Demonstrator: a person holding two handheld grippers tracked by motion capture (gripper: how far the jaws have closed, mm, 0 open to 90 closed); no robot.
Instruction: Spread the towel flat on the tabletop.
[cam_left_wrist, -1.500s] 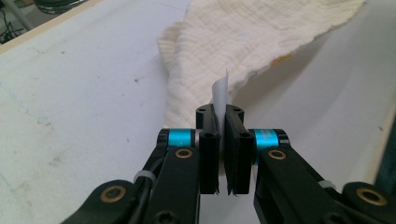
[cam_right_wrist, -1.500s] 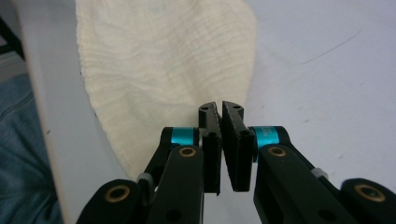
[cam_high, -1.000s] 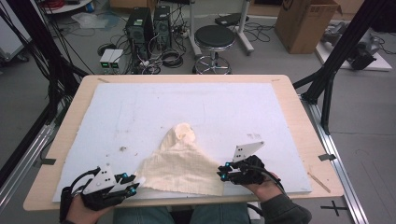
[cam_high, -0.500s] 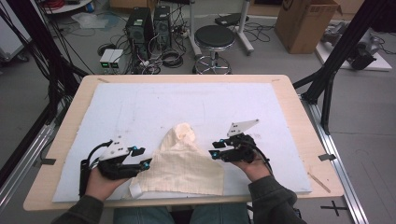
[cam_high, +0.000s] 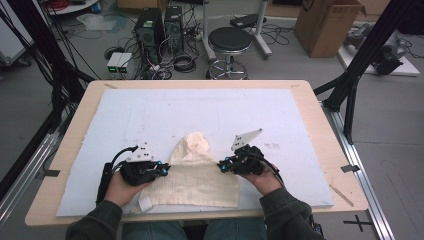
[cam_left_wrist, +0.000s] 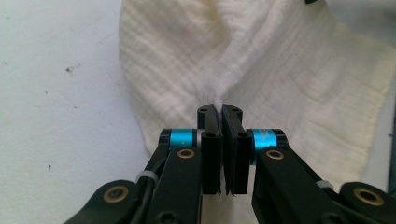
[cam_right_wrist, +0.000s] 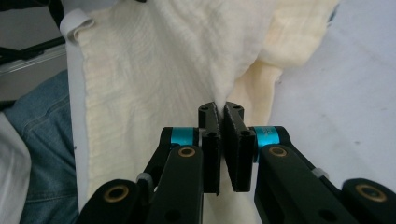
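I've got both grippers clamped on the cloth (cam_high: 196, 172), jaws just closed with fabric pinched between them. Left gripper (cam_high: 164, 170) grips the cloth's left edge, right gripper (cam_high: 221, 165) its right edge. Cloth lies on the mat (cam_high: 200, 110) at the near edge of the table (cam_high: 320, 100), bunched into a peak at its far end.

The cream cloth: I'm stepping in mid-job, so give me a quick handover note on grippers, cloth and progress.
Left gripper: shut on the cream cloth, pinching its left edge.
Right gripper: shut on the cloth's right edge.
Both have just closed on the fabric.
Cloth lies partly bunched at the near edge of the white mat, peak pointing away.
Done: both pinches.
Left: probably lifting and spreading or folding.
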